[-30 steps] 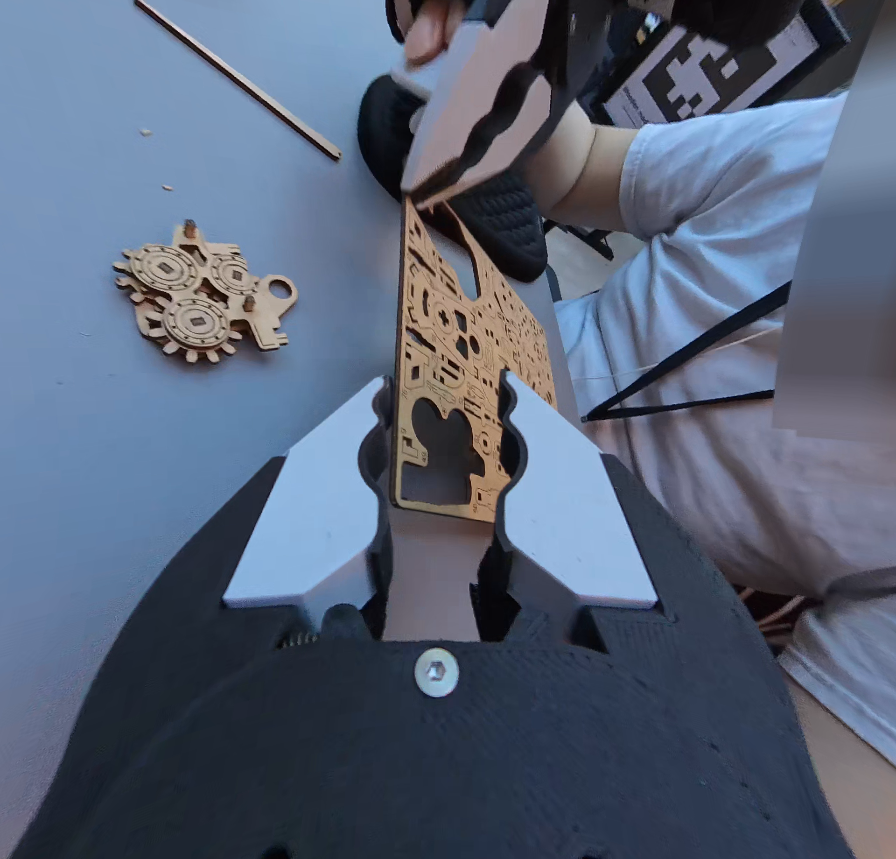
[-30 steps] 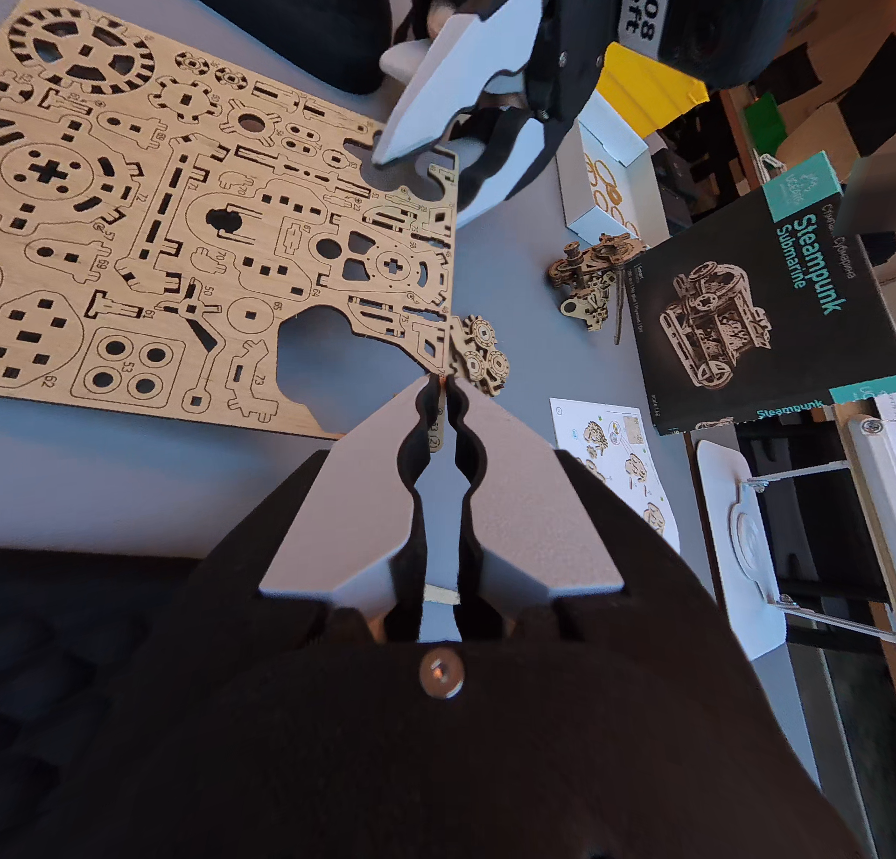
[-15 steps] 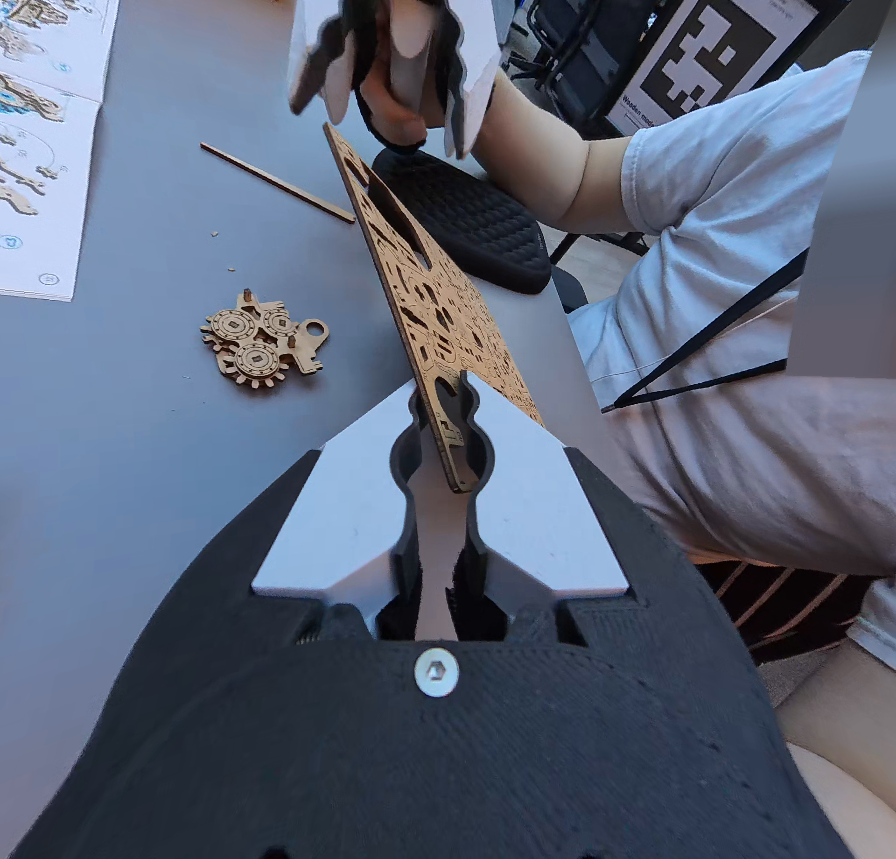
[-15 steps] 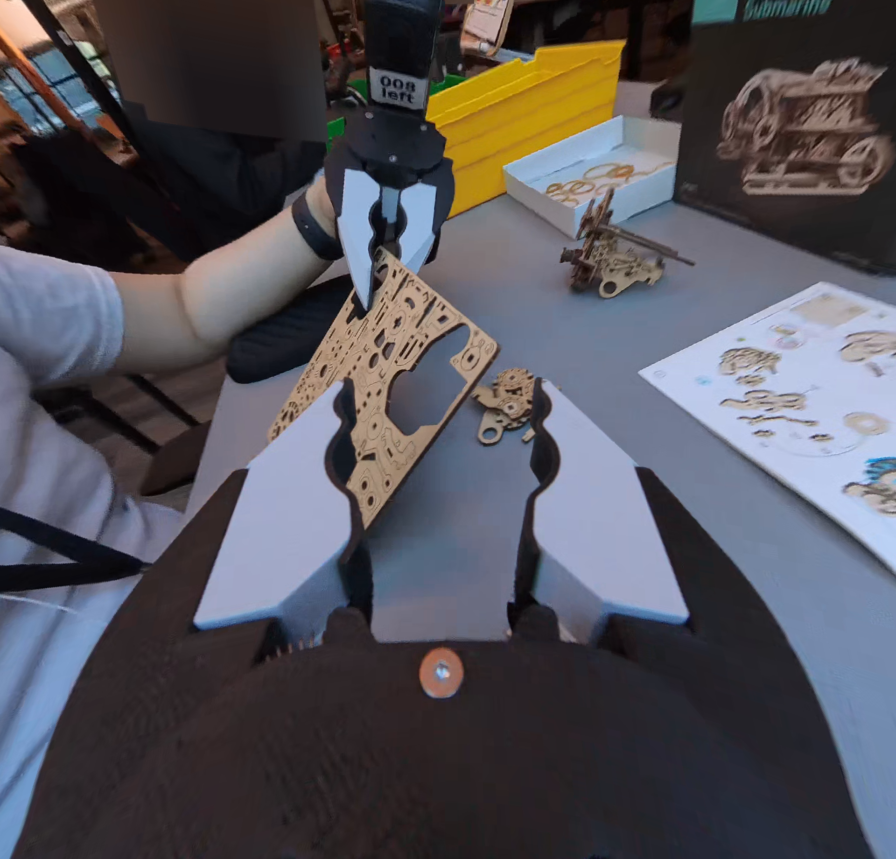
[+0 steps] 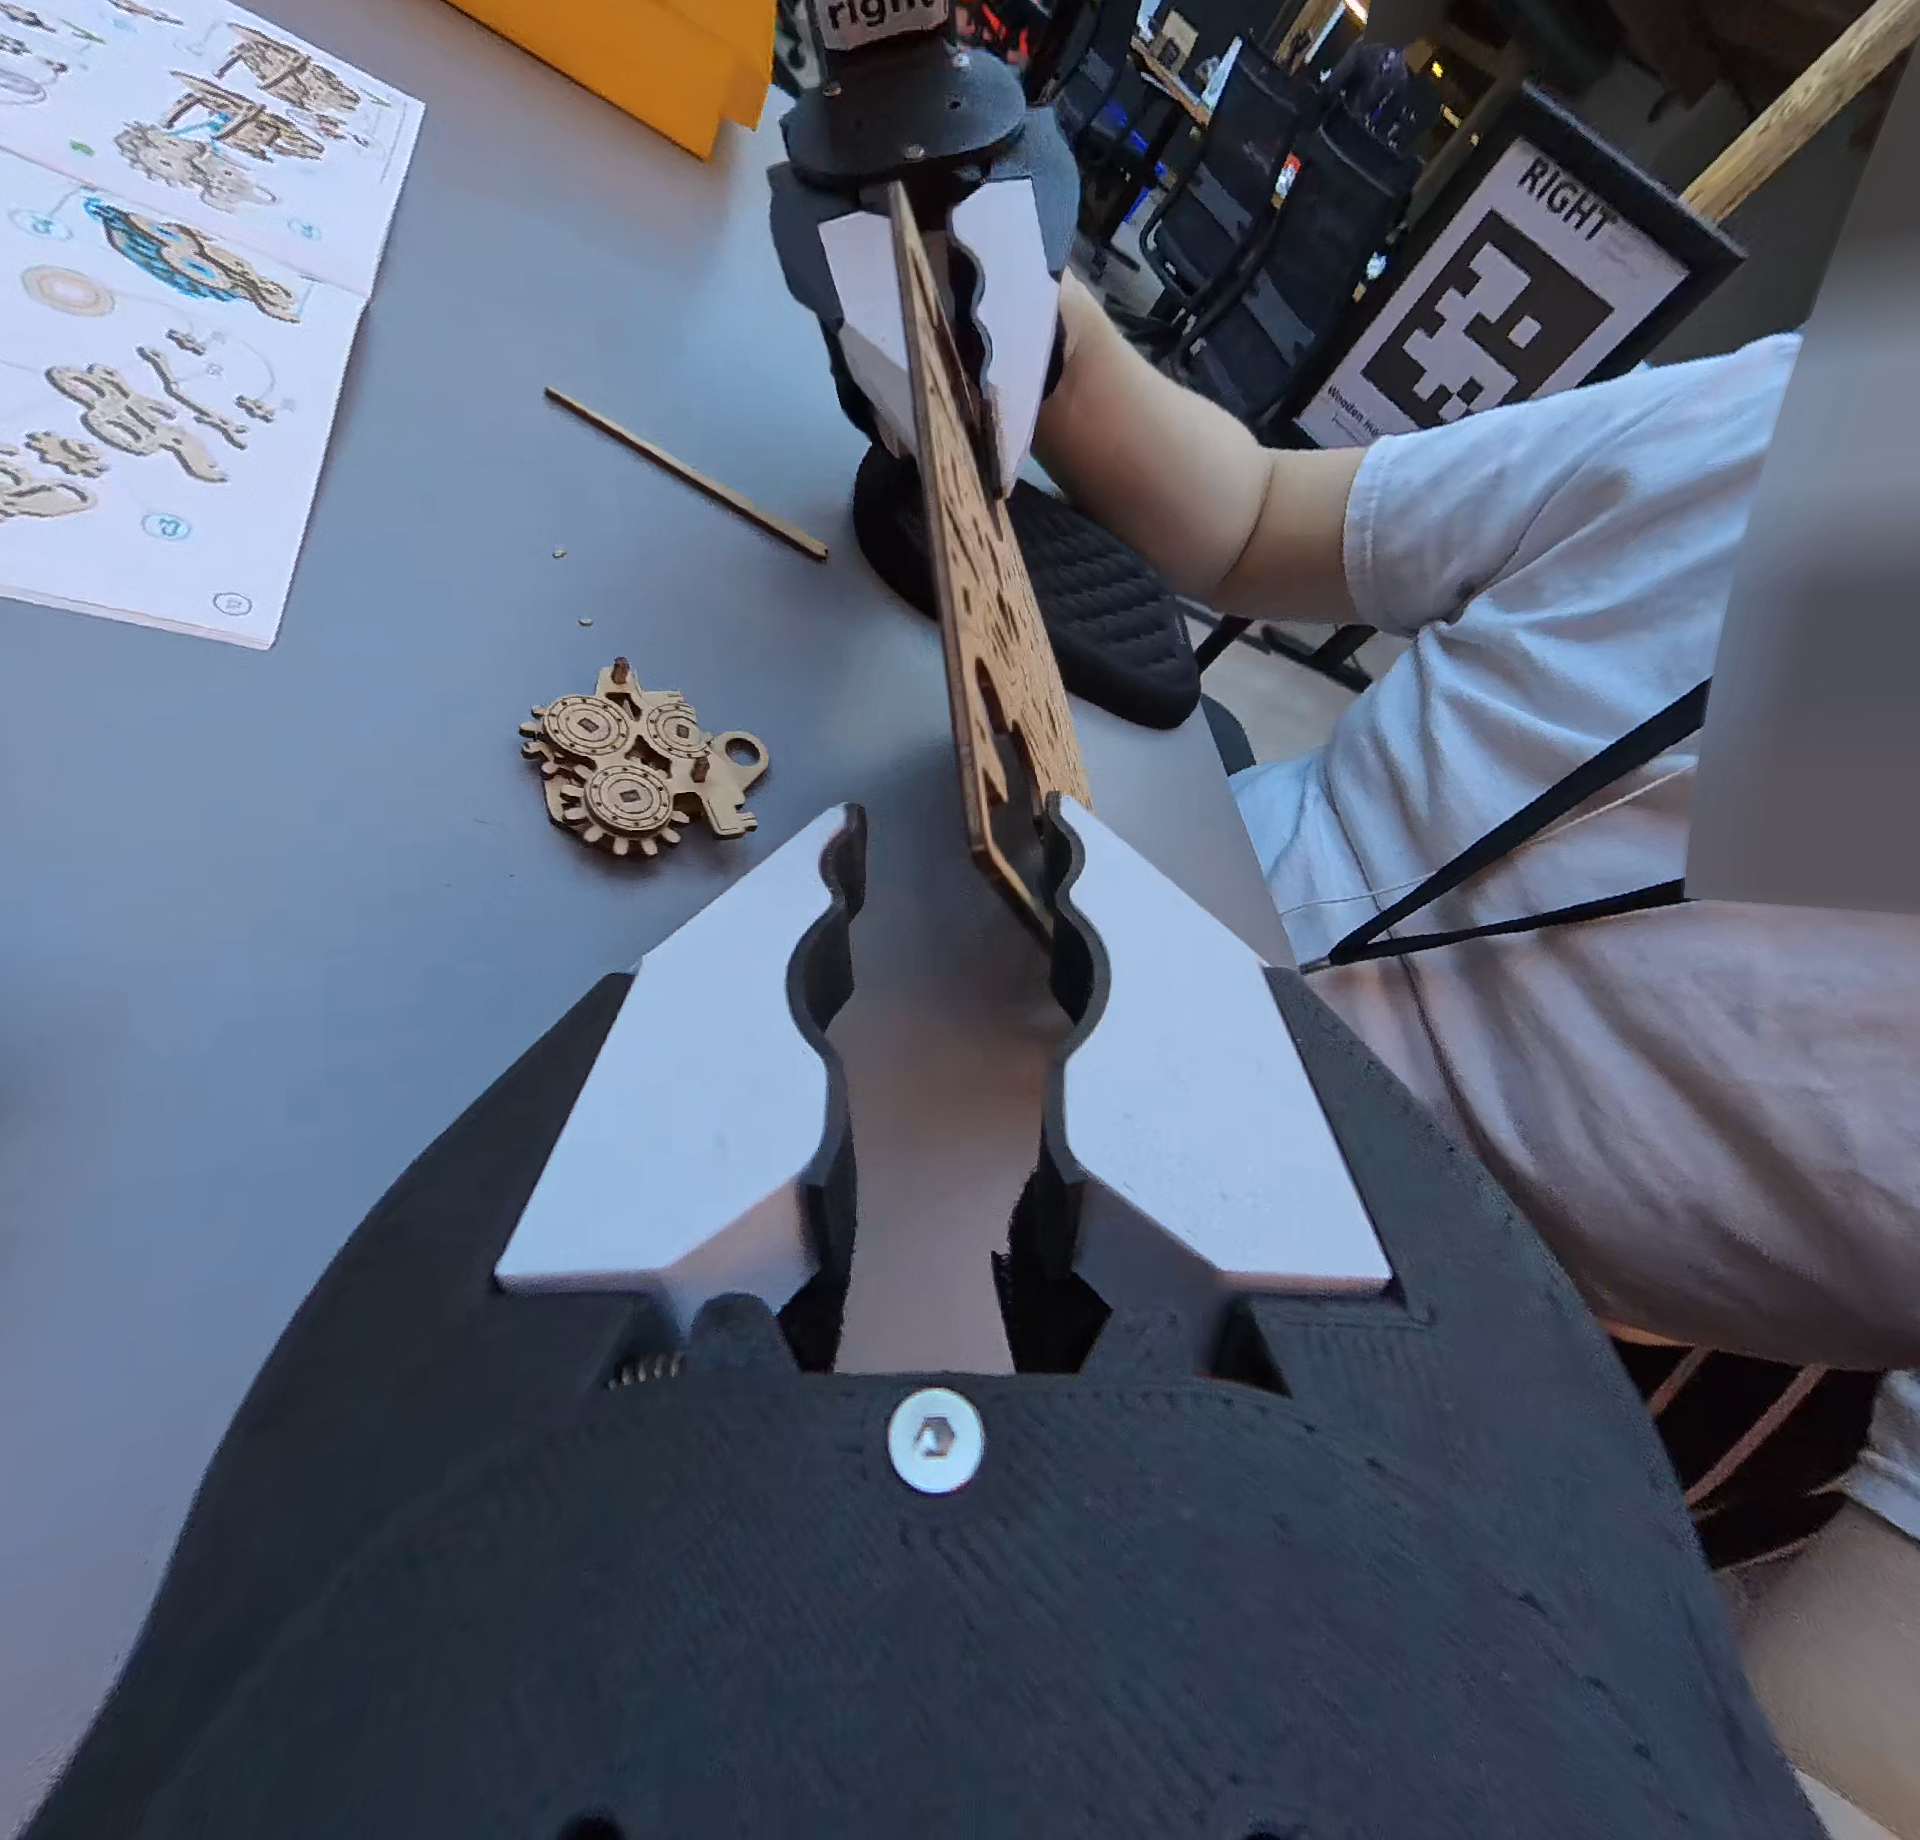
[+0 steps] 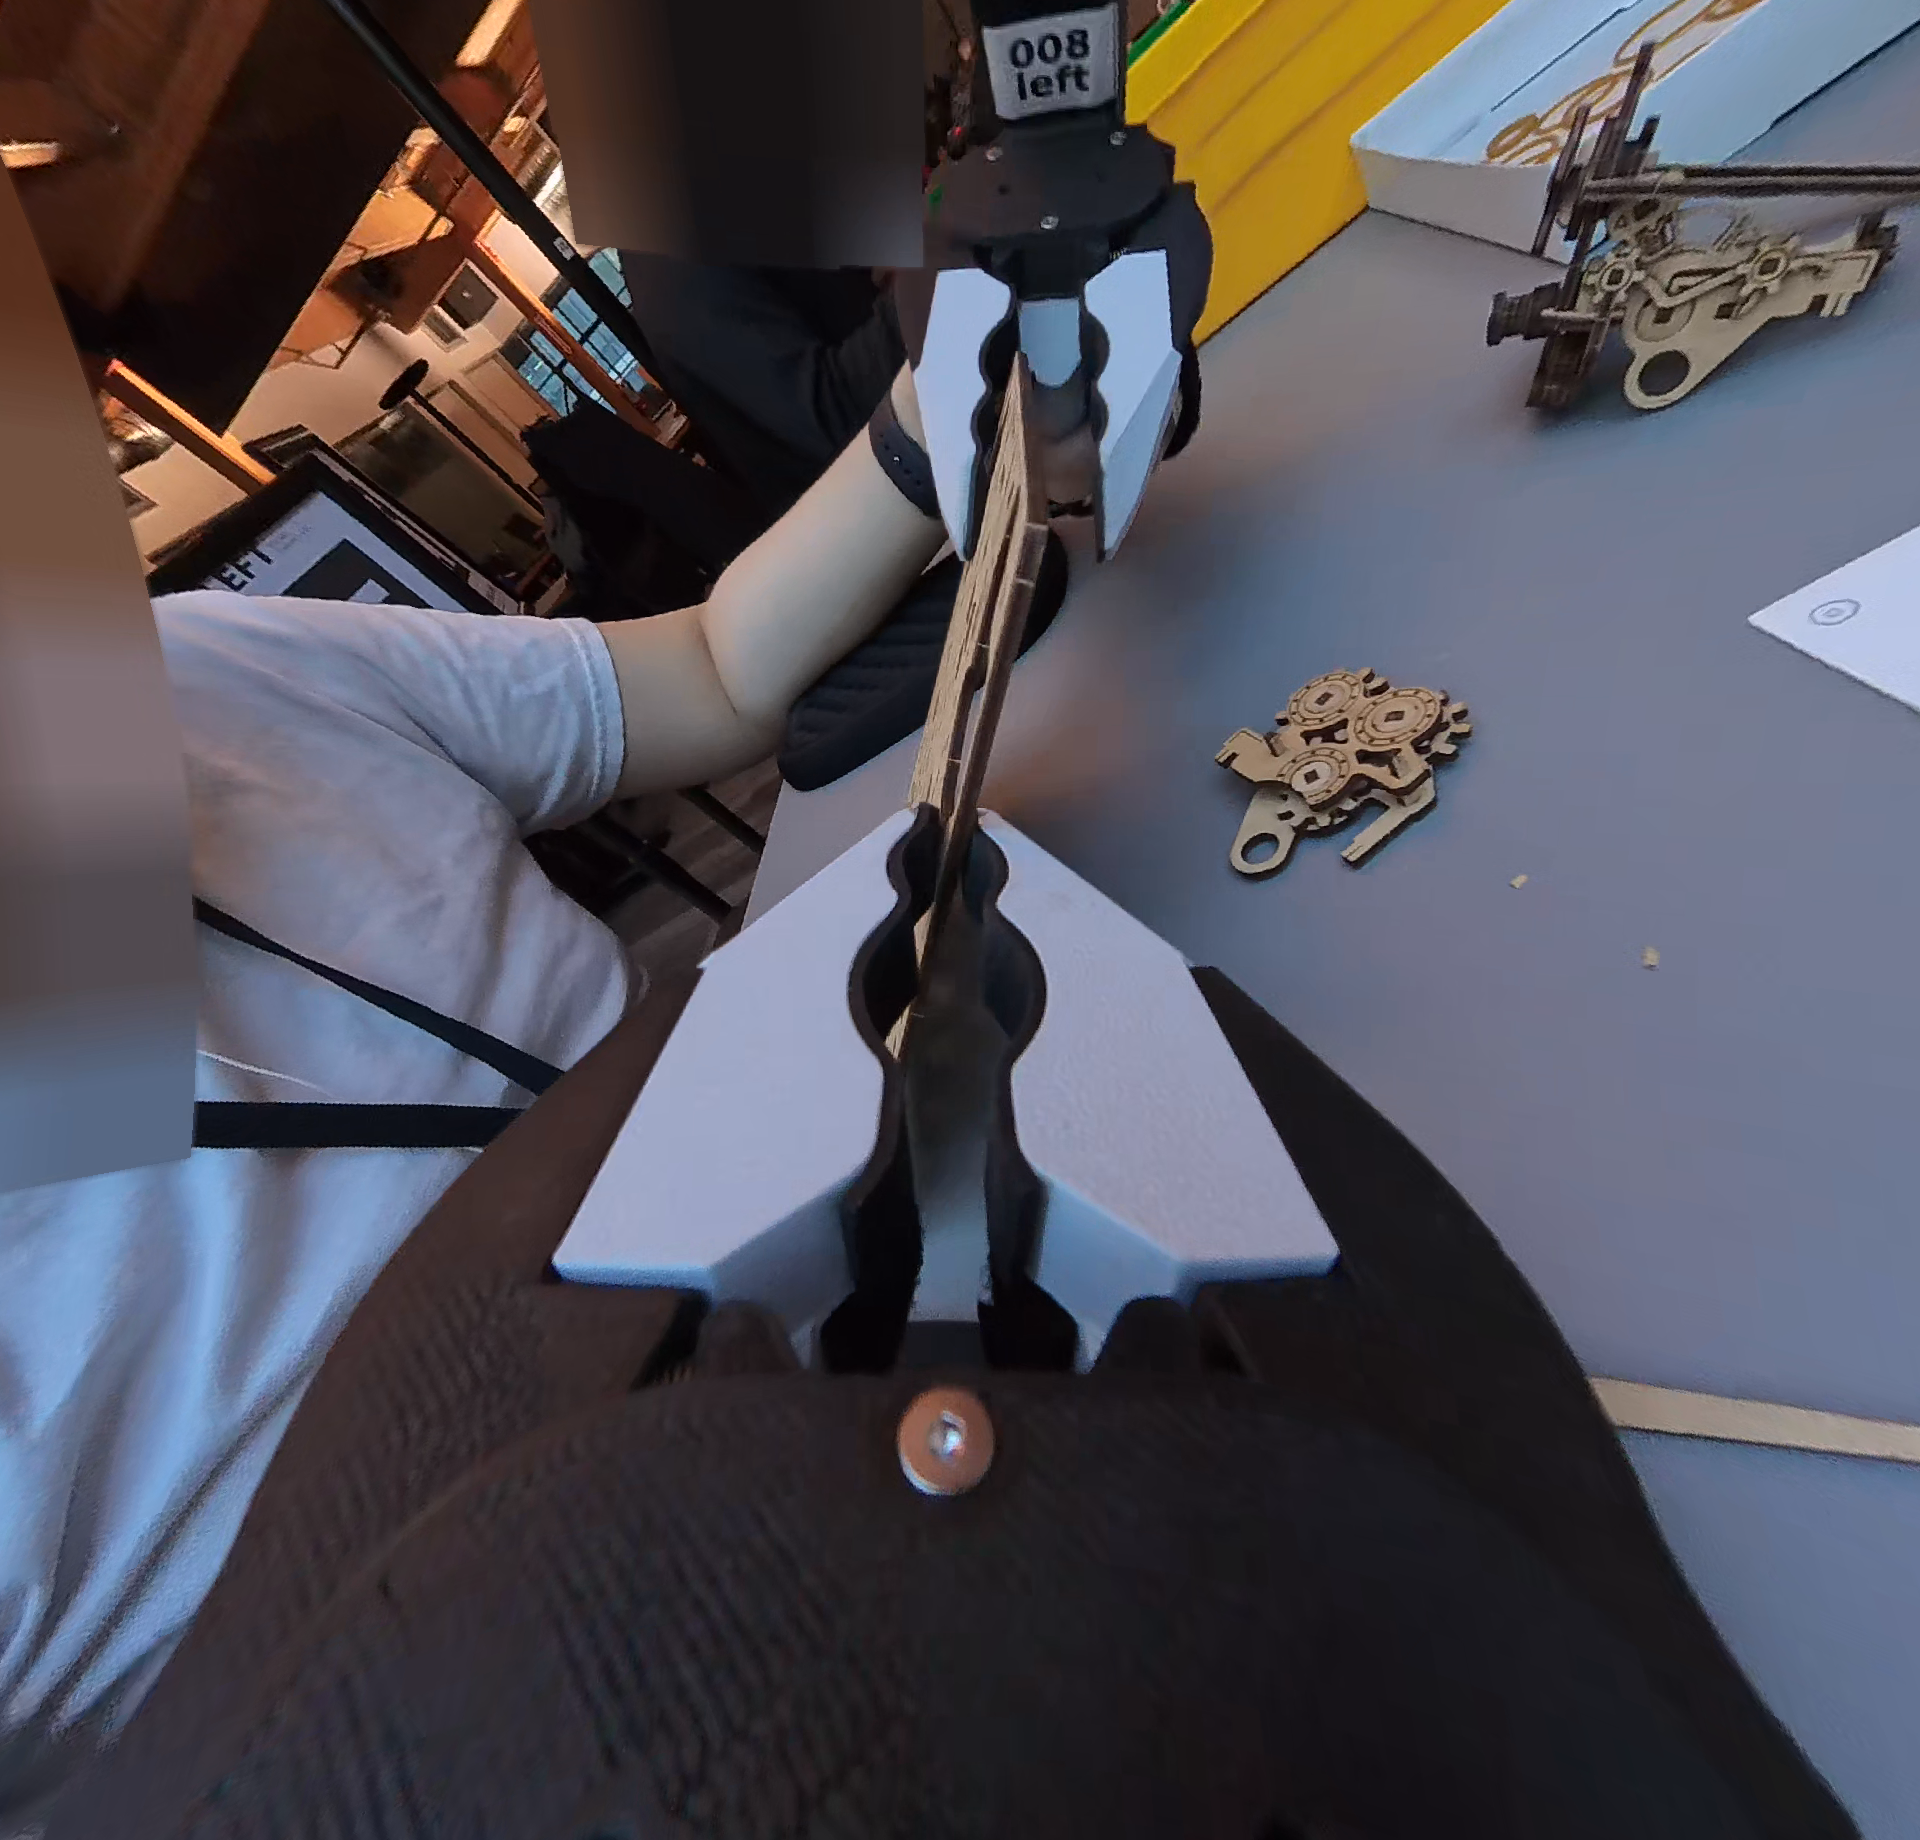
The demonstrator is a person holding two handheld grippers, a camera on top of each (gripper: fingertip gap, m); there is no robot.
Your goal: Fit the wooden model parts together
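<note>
The right gripper (image 6: 951,845) pinches one end of the wooden sheet (image 5: 992,585), held on edge above the bench (image 5: 260,907). The left gripper (image 5: 956,834) is spread apart around the other end. One gear piece (image 5: 639,756) lies built mid-bench; many parts remain in the sheet.

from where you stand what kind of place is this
Probably a workshop or maker space set up for recording model assembly. On the grey table lie an instruction sheet and a wooden gear assembly, with yellow bins behind. Office chairs and printed marker boards stand beyond.
</note>
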